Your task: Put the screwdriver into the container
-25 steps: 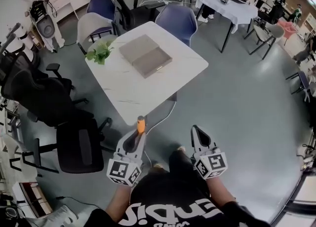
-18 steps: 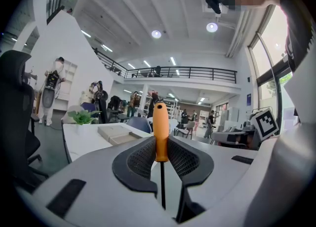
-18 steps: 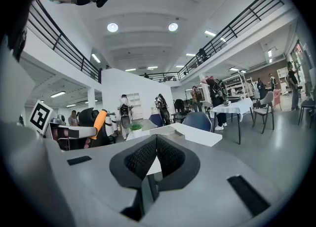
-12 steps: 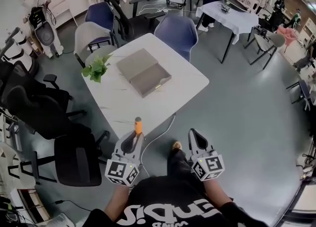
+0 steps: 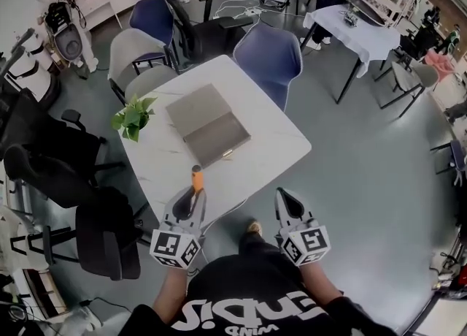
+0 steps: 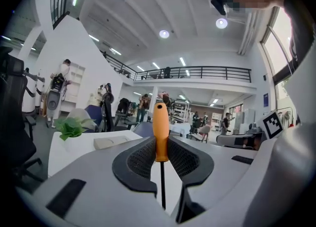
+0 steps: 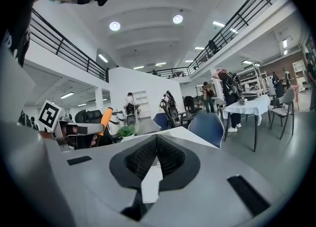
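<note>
Half is done: the screwdriver (image 5: 195, 175) is clenched in the left gripper (image 5: 193, 194), lower centre; the right gripper (image 5: 283, 197) is closed, empty; the container (image 5: 206, 124) above is unreached.

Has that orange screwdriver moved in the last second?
Yes. The screwdriver in the left gripper has advanced over the near edge of the white table, toward the container.

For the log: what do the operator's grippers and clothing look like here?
Both the left gripper and right gripper are light grey with tapering jaws lined in black textured pads. Each carries a white cube with black square markers. No cables show. The person wears a black top with white lettering.
</note>
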{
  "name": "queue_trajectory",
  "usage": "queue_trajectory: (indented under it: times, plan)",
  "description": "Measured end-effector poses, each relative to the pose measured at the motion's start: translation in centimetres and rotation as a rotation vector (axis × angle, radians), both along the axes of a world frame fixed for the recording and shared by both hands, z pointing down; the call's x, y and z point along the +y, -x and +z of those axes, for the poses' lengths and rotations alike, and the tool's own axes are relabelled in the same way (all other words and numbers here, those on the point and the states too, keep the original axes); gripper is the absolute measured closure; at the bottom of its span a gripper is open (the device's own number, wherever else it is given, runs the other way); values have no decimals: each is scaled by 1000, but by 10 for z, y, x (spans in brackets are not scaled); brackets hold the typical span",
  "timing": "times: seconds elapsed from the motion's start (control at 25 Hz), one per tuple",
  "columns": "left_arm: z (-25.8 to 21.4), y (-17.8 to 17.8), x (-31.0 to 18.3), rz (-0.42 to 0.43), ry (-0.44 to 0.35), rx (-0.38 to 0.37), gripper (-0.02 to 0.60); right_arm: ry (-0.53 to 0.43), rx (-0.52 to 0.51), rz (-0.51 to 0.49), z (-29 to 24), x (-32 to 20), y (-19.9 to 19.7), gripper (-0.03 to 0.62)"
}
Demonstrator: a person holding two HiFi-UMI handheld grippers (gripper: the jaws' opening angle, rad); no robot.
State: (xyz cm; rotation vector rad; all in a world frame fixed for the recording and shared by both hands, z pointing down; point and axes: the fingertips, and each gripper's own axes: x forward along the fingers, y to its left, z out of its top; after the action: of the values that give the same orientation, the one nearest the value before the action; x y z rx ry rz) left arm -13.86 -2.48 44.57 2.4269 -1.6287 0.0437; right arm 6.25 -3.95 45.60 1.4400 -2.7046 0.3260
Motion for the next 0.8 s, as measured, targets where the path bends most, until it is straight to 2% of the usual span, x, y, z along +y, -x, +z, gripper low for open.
queue_trajectory:
  times: [0.24,0.44,0.64,0.8]
  plan:
    - [-7,-16,-54,-70,-3,4,499,8,-12,-63,-4,-59,-18,582]
    - [-14,-17,-89,-119,-17,40,499,34,-19,-112,2,-92,-17,582]
    - [-15,-7,-111,-123,-13,34,499,42,-25,-128,5,-110,-7,582]
    - [-12,-5,-132,-82,-8,-12,499,26,-25,-103,1,-127,-8,582]
